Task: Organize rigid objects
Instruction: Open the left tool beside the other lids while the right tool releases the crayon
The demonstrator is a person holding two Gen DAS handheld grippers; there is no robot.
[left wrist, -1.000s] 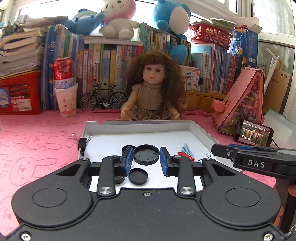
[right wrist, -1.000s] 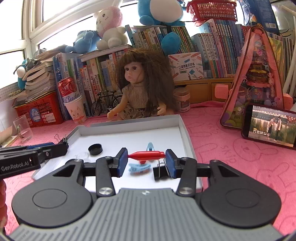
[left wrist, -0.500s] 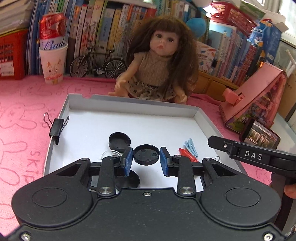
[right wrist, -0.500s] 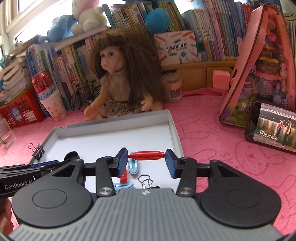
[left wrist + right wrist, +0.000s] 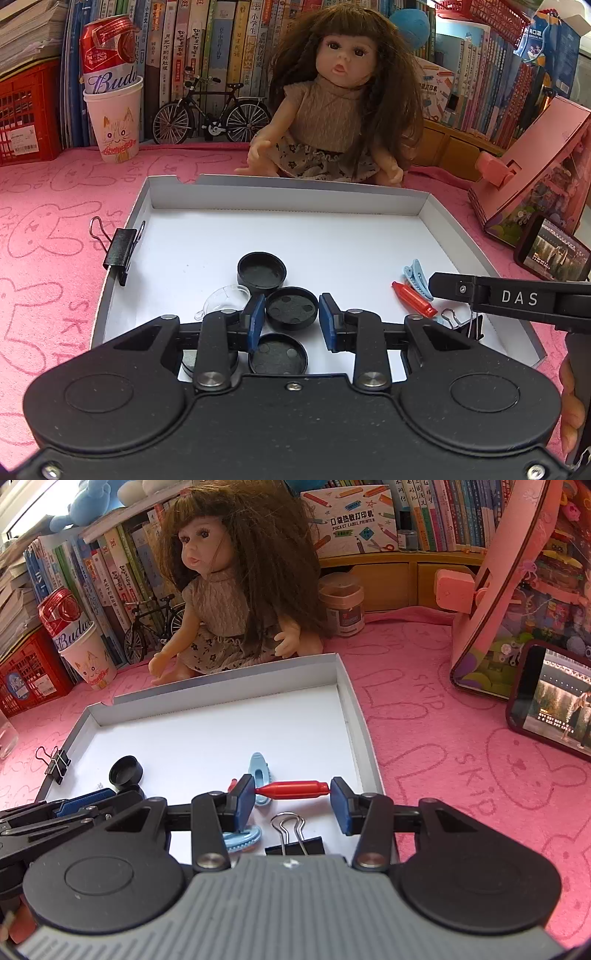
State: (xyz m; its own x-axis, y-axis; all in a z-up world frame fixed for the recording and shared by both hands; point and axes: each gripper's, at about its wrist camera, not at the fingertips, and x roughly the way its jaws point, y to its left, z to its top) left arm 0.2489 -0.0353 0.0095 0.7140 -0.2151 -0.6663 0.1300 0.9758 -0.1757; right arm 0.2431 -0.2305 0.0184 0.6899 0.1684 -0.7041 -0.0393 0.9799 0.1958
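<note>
A shallow white tray [image 5: 284, 201] lies on the pink cloth. My left gripper [image 5: 291, 320] is shut on a round black cap [image 5: 291, 308], held just above the tray floor. Two more black caps [image 5: 261, 272] [image 5: 277, 357] and a clear lens [image 5: 221, 300] lie around it. My right gripper [image 5: 292, 796] is shut on a red pen cap [image 5: 291, 789], gripped end to end above the tray's right front. Another red piece [image 5: 412, 298] and blue hair clips [image 5: 260, 771] [image 5: 417, 277] lie in the tray.
A black binder clip [image 5: 120, 249] sits on the tray's left rim, another [image 5: 293, 843] lies at the front. A doll [image 5: 332, 110] sits behind the tray. A cup with a can [image 5: 114, 118], a toy bicycle [image 5: 210, 114], a phone [image 5: 554, 698] and a pink case [image 5: 532, 166] stand around.
Both grippers have moved forward and down over the tray, each still holding its object. The tray and its contents look closer in both views.
</note>
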